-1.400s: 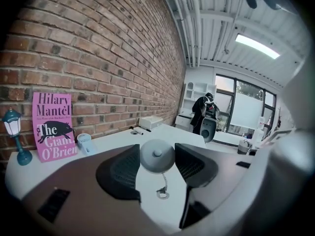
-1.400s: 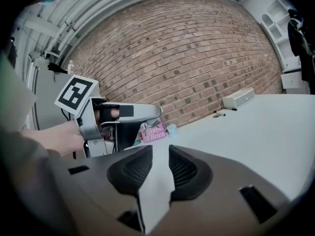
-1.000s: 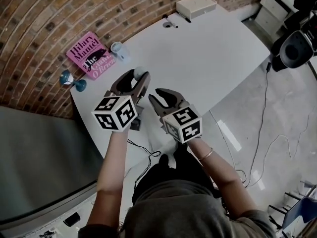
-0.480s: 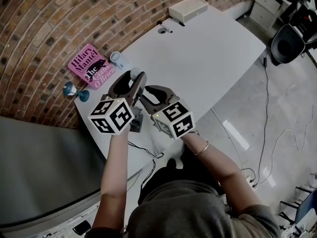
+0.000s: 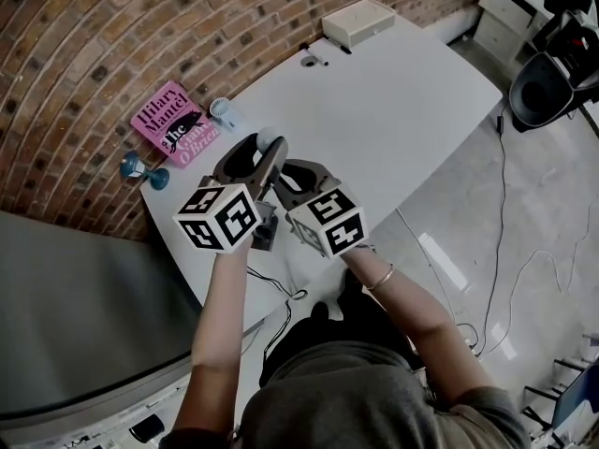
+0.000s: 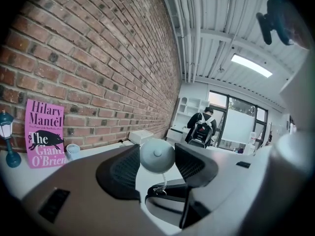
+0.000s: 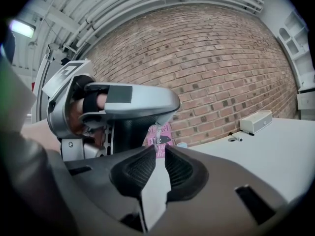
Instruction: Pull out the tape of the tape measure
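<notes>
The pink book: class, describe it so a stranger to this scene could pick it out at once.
Follow the brick wall to the white table's corner. The pink book stands there, between a small blue lamp and a round white object; only it is pink, with a black animal on its cover.

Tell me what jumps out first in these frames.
The two marker-cube grippers meet over the near end of the white table. The left gripper clamps a round grey tape measure. The right gripper, whose jaws have just been closing, pinches the tape tab hanging below the case. Behind them a bright pink book stands against the brick wall.
</notes>
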Demonstrator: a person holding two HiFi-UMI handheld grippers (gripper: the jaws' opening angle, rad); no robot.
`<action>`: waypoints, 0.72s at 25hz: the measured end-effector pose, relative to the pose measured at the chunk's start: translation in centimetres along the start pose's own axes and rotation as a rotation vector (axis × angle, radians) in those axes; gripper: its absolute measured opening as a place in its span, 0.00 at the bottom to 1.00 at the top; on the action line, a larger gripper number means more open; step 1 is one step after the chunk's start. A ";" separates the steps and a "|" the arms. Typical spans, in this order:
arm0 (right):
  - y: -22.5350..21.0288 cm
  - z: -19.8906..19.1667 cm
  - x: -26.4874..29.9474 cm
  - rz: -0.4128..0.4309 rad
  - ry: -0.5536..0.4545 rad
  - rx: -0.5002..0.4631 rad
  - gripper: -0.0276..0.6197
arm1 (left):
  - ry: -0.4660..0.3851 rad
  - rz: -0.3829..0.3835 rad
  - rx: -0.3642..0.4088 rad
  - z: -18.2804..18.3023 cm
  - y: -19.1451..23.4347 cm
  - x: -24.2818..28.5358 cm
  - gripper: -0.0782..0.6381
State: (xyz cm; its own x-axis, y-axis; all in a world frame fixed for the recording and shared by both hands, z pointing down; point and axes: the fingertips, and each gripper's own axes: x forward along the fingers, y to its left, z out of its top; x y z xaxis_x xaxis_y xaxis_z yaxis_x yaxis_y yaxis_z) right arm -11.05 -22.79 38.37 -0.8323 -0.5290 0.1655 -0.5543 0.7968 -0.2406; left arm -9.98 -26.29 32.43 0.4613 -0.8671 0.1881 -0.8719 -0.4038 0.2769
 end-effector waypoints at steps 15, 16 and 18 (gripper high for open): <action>-0.5 -0.9 -1.0 -0.016 0.010 -0.054 0.05 | 0.015 -0.011 0.002 -1.1 -0.4 0.2 0.43; -0.6 -1.1 -1.1 -0.019 0.012 -0.058 0.05 | 0.016 -0.009 0.002 -1.1 -0.3 0.2 0.43; -0.7 -1.2 -1.2 -0.020 0.018 -0.066 0.05 | 0.016 -0.002 0.003 -1.1 -0.2 0.2 0.43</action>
State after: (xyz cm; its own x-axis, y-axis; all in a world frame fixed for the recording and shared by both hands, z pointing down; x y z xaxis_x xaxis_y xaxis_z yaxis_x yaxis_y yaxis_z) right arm -9.61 -22.37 39.49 -0.8204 -0.5404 0.1870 -0.5691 0.8037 -0.1737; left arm -9.53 -26.06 33.42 0.4656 -0.8614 0.2028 -0.8714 -0.4063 0.2750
